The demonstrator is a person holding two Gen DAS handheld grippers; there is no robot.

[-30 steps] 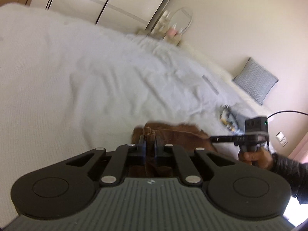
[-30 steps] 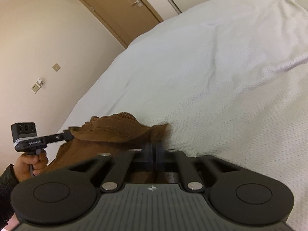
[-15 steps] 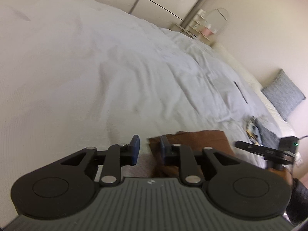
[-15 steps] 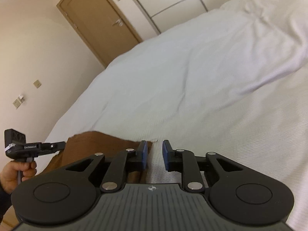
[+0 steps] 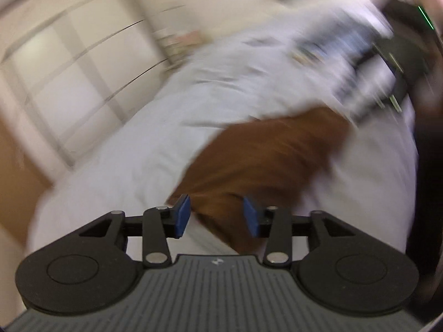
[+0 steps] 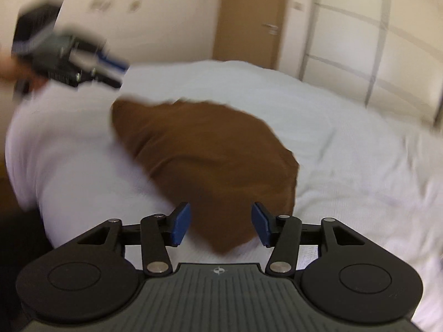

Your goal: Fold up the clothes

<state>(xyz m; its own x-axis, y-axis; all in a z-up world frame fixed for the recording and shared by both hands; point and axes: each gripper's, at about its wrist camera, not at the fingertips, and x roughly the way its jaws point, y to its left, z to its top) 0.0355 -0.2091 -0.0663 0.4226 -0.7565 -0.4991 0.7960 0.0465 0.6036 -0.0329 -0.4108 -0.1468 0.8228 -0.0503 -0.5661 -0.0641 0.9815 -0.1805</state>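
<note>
Bed: a wide white bedspread [image 6: 318, 127] fills both views; everything else lies on it.
Garment: a brown cloth [image 6: 205, 152] lies folded on the bedspread, spreading from the middle of the right wrist view down to 6 o'clock; in the left wrist view it runs from 6 o'clock up toward 2 o'clock.
Left gripper [image 5: 216, 215]: jaws released and just been opening, nothing clamped; the brown cloth shows beyond the gap, untouched by the pads.
Right gripper [image 6: 221, 225]: likewise released, jaws just been opening, empty; the cloth's near corner lies beyond the gap.
Step in hand: probably letting go after a fold. To do it well, pull both grippers clear without snagging an edge, then check that the edges line up before the next fold.
Surroundings: wardrobe doors [image 6: 360, 36] at 1 o'clock and a wooden door [image 6: 249, 16] at 12 in the right view; small clutter, too blurred to name, at 1 o'clock in the left view.
In the way: nothing on the cloth; the two grippers work close together.
</note>
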